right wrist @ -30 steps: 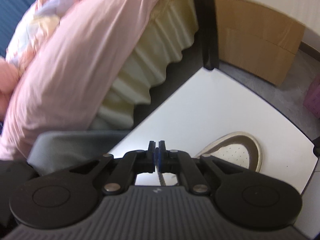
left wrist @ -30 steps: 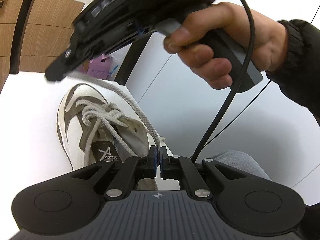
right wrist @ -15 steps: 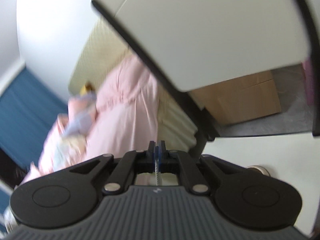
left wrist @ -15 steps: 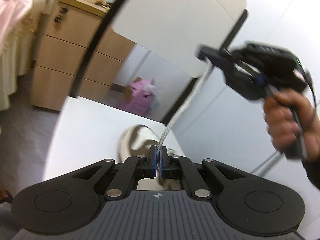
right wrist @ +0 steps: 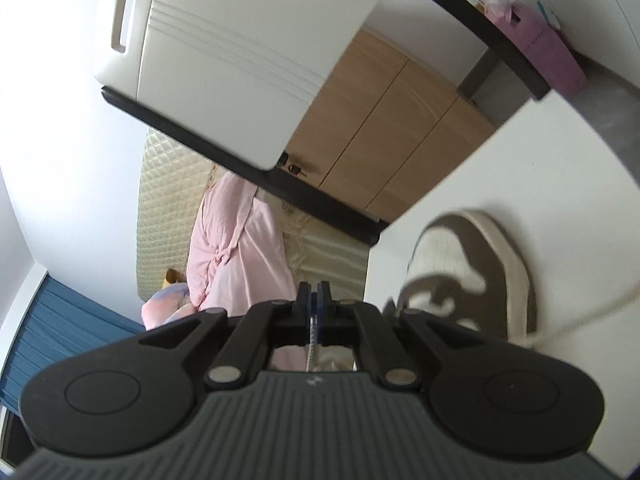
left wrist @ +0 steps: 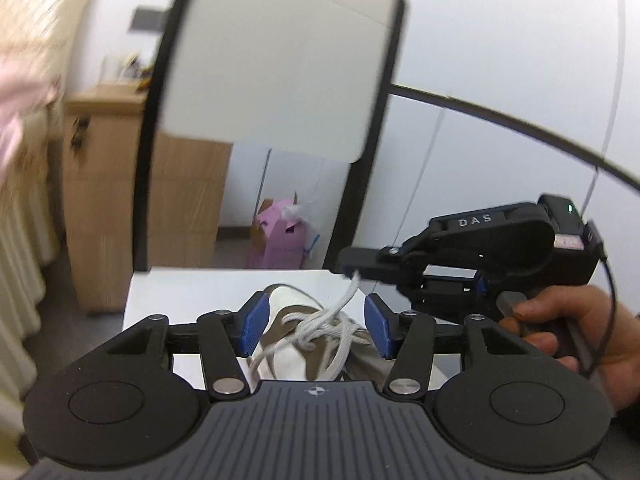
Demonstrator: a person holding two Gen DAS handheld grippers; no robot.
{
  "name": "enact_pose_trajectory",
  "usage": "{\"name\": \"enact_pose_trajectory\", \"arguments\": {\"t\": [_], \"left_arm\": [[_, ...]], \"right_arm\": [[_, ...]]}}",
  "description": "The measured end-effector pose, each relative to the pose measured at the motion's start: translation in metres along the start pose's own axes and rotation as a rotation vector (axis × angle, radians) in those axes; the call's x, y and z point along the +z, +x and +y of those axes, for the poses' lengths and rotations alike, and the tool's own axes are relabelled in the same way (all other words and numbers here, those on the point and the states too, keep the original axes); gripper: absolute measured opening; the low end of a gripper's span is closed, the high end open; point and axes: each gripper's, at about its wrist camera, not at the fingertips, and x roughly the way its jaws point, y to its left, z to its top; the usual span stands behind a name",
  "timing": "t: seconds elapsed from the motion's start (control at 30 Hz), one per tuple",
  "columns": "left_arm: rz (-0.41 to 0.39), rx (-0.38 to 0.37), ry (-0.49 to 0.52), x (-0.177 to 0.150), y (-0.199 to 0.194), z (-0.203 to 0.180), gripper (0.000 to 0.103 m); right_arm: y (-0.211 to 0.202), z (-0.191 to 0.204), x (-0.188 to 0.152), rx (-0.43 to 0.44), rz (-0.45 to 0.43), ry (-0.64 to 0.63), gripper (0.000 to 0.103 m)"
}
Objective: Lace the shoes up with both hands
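A: Where is the shoe (left wrist: 292, 344)?

B: It lies on the white table (left wrist: 192, 292), just beyond the left gripper (left wrist: 316, 320). Its toe points to the far edge of the table. It is white with brown panels, and its pale laces (left wrist: 320, 328) are bunched in a knot over the tongue.

A: What is the left gripper doing?

B: Its jaws are opening. The 2 blue pads (left wrist: 252, 326) stand apart on either side of the knot and press on nothing; the laces show in the gap beyond them, and whether they lie level with the pads cannot be told.

A: And the right gripper (left wrist: 346, 266)?

B: It is to the right of the shoe, held by a person's hand (left wrist: 568, 336) on its grip, with its fingers pointing left across the scene. It is clenched on 1 lace strand (left wrist: 350, 294), which runs from its tip down to the knot. In the right wrist view the jaws of that gripper (right wrist: 314, 300) are pressed together with the strand (right wrist: 313, 354) coming out behind them.

A: What lies beyond the table?

B: A white chair back (left wrist: 280, 64) on a black frame rises at the far edge. Behind it is a wooden cabinet (left wrist: 108, 200) on the left and a pink box (left wrist: 276, 236) on the floor. A black cable (left wrist: 520, 128) arcs above the right gripper.

A: Does the right wrist view add anything?

B: The shoe (right wrist: 472, 268) sits at its right, on the white tabletop, blurred.
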Motion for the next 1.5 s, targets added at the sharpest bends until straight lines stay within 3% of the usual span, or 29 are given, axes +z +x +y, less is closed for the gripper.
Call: {"name": "enact_pose_trajectory", "arguments": {"t": [0.1,0.27,0.5,0.67,0.73,0.87,1.07,1.17,1.33,1.5], "left_arm": [[-0.003,-0.002,0.059,-0.002,0.009,-0.014,0.049],[-0.021,-0.025,0.087,-0.005,0.017,-0.024,0.003],[-0.059,-0.015,0.071,-0.002,0.012,-0.019,0.003],[-0.09,0.072,0.062,0.008,0.002,0.009,0.003],[-0.096,0.129,0.12,0.009,0.0,0.017,0.003],[-0.104,0.225,0.358,0.005,0.004,0.015,0.003],[-0.067,0.121,0.615,-0.01,0.016,-0.01,0.003],[-0.058,0.051,0.719,-0.016,0.021,-0.022,0.003],[-0.034,-0.051,0.894,-0.032,0.029,-0.037,0.003],[-0.008,-0.096,1.02,-0.044,0.036,-0.044,0.003]], "right_arm": [[-0.002,0.003,-0.009,0.02,0.022,0.0,0.003],[-0.005,0.004,-0.015,0.055,0.035,0.021,0.003],[-0.023,-0.003,-0.01,0.108,-0.023,0.056,0.008],[-0.04,-0.004,-0.008,-0.004,-0.056,-0.032,0.015],[-0.041,-0.003,-0.011,-0.049,-0.041,-0.07,0.019],[-0.034,0.004,-0.021,-0.116,0.01,-0.179,0.031],[-0.027,0.008,-0.04,-0.212,0.061,-0.298,0.032],[-0.032,-0.003,-0.042,-0.216,0.044,-0.231,0.032],[-0.04,-0.027,-0.042,-0.141,0.026,-0.042,0.032],[-0.046,-0.04,-0.044,-0.092,0.018,0.056,0.032]]}}
